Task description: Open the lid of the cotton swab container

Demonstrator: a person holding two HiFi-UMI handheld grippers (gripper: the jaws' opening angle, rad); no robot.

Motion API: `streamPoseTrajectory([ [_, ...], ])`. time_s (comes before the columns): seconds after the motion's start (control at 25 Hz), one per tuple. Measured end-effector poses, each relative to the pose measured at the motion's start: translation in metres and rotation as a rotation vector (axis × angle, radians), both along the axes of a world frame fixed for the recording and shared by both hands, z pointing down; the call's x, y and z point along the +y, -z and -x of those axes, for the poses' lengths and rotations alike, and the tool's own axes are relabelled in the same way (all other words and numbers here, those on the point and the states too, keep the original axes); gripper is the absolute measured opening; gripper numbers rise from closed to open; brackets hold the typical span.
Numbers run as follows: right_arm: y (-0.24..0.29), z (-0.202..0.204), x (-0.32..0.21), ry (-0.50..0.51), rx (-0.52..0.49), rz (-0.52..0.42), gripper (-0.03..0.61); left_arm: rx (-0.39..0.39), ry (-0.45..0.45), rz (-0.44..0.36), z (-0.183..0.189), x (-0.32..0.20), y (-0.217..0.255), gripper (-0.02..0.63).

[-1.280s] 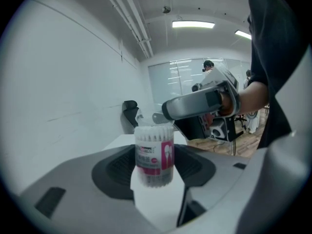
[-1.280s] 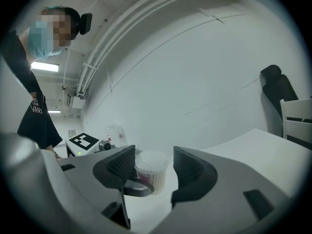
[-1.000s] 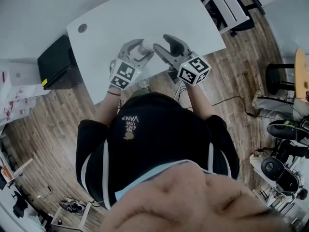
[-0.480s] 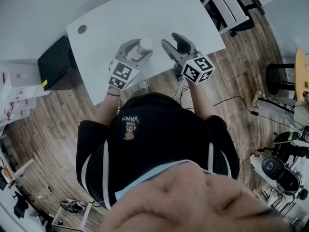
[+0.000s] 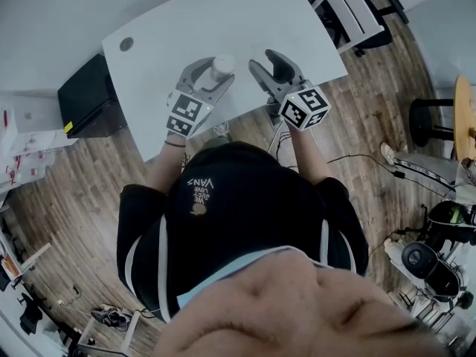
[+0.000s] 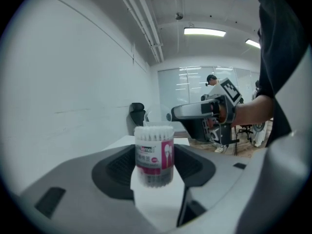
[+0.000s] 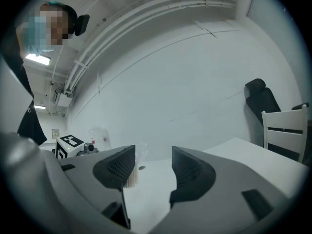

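At the white table [image 5: 163,36], the cotton swab container [image 5: 222,67] stands upright between the fingers [image 6: 119,167] of my left gripper [image 5: 217,73]. These fingers are closed on the container's lower body, one pad touching each side. White swab tips [image 6: 154,130] fill the top of the container, and a pink-and-white label [image 6: 155,156] wraps its middle. My right gripper [image 5: 269,65] is to the right of the container, near it but not touching it. Its fingers [image 7: 192,172] stand apart and grip nothing; only table surface shows between them. In the right gripper view the container sits just beyond one finger, partly hidden by it. The lid [image 7: 142,149] shows only as a faint clear shape above the swab tips, so I cannot determine whether it is open or shut.
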State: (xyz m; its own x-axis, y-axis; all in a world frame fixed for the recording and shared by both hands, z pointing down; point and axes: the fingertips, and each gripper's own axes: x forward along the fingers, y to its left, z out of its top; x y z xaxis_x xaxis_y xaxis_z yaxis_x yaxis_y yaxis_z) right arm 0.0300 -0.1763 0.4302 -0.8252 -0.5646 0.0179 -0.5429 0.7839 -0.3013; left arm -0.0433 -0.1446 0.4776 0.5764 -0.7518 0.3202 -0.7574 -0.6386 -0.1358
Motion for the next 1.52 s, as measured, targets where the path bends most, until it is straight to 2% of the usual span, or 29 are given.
streamPoseTrajectory([
  [0.32, -0.004, -0.002, 0.001, -0.024, 0.058, -0.043, 0.241, 0.049, 0.101, -0.019, 0.02, -0.007, 0.012, 0.255],
  [0.8, -0.017, -0.004, 0.002, -0.035, 0.14, -0.049, 0.233, 0.098, 0.159, -0.063, 0.031, -0.008, 0.028, 0.255],
  [1.24, -0.022, -0.012, 0.004, -0.037, 0.167, -0.059, 0.138, 0.099, 0.182, -0.062, 0.031, -0.007, 0.028, 0.255],
  [1.52, -0.025, -0.014, 0.005, -0.036, 0.175, -0.062, 0.049, 0.102, 0.185, -0.059, 0.029, -0.006, 0.026, 0.255],
])
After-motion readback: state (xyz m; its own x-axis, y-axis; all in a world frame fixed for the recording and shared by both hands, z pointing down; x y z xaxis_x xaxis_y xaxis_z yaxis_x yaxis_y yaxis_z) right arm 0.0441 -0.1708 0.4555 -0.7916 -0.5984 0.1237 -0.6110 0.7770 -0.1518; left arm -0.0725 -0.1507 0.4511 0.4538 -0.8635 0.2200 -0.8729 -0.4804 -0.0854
